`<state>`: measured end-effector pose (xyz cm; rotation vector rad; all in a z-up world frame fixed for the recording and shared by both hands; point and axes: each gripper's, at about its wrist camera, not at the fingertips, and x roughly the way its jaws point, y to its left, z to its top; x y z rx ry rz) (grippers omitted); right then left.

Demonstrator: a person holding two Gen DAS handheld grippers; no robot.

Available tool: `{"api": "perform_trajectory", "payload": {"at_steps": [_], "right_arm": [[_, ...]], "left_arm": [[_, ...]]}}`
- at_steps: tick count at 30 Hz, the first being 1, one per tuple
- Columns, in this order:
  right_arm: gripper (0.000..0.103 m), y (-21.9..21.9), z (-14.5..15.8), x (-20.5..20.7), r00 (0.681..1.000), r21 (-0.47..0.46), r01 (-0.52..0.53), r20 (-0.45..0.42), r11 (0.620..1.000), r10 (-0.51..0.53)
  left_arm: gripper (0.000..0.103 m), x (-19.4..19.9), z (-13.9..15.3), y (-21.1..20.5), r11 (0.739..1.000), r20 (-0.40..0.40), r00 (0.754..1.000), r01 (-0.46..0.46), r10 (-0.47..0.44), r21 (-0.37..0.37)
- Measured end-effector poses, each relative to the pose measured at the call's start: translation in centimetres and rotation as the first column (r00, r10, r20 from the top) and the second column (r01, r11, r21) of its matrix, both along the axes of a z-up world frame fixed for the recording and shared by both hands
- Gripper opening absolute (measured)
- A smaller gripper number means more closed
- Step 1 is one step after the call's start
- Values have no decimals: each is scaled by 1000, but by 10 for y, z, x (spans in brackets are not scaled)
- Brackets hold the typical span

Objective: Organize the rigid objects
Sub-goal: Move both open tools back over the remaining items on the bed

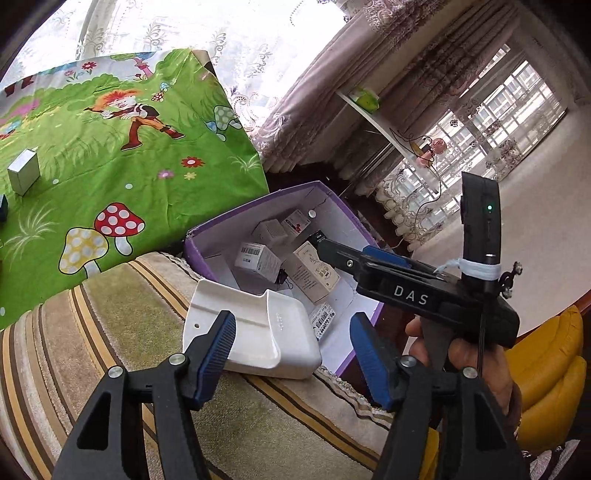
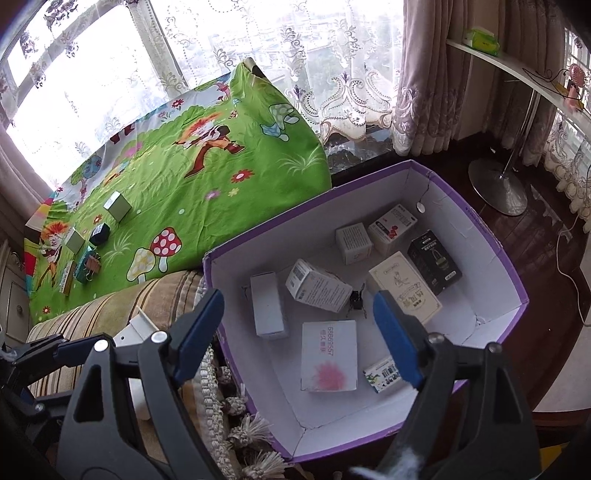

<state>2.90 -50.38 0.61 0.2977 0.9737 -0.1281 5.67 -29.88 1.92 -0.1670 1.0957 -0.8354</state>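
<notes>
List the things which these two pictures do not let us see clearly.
- White plastic tray, left wrist view: near edge hidden behind the left gripper's fingers.
- Same tray, right wrist view: only a corner shows past the right gripper.
- Purple box, left wrist view: far side covered by the right gripper.
- Small boxes on the green cloth: labels too small.

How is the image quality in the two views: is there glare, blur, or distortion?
Left wrist view: window overexposed to white behind the lace; fisheye bends the purple box; box labels stay readable. Right wrist view: same window glare, dark corners, sharp focus on the white box with pink print.
</notes>
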Motion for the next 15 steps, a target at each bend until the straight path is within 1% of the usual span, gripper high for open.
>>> {"api": "perform_trajectory", "payload": {"at_steps": [3,5,7,9,11,15], "right_arm": [[85,12,3,0,997,8,-74,6,997,74],[85,23,4,1,991,27,-136,10,990,135],[85,34,4,2,985,32,-174,14,984,174],[85,42,3,4,982,17,-190,6,982,190],[86,46,0,5,981,21,-196,-4,980,196],[86,52,1,5,979,16,-203,-5,979,203]], "left_arm": [[65,9,3,17,995,-20,997,-76,75,-64],[65,15,3,28,988,-31,991,-133,131,-81],[65,19,3,36,981,-42,984,-174,171,-90],[65,22,2,42,975,-50,979,-201,197,-97],[65,23,2,45,970,-43,974,-224,220,-93],[65,22,6,47,968,0,972,-233,234,-90]]}}
